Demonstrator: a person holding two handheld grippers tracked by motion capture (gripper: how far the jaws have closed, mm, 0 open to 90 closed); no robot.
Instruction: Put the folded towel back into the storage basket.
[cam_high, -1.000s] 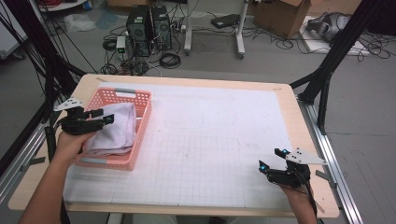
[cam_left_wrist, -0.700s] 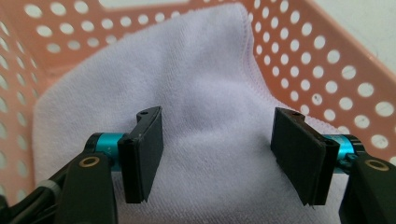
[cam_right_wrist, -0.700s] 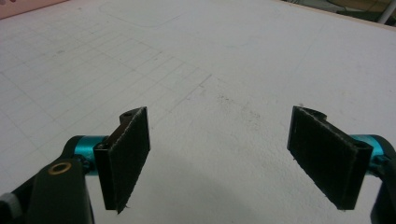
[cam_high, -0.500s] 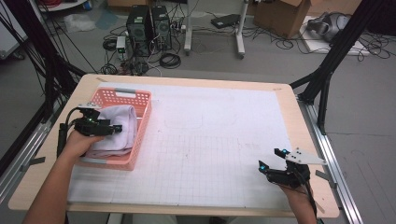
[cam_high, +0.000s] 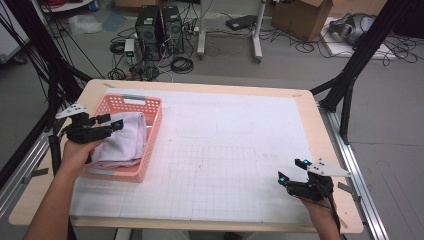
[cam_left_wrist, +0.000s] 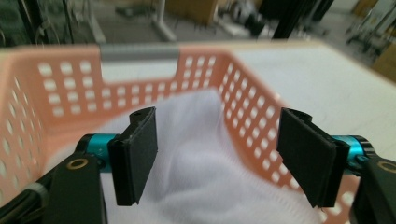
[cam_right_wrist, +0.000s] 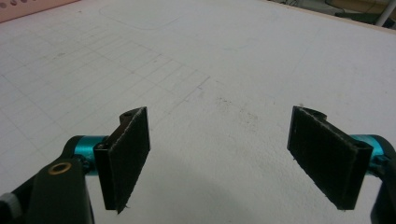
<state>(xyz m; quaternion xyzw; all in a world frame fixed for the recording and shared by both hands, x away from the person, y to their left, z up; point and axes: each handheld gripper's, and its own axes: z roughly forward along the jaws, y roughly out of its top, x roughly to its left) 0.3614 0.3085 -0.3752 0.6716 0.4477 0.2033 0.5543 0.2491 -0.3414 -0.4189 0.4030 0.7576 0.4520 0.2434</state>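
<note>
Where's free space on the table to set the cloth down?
Bare gridded mat runs from the pink basket across to the right gripper, and up to the far edge. The crowded spot is the left side: the white cloth fills the basket, with the open left gripper over it.

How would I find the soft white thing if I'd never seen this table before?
Look at the left end of the big white gridded table mat, where a pink plastic basket with little holes sits. Inside it lies the folded white cloth. It is the soft, crumpled thing there, just beyond the open left gripper.
</note>
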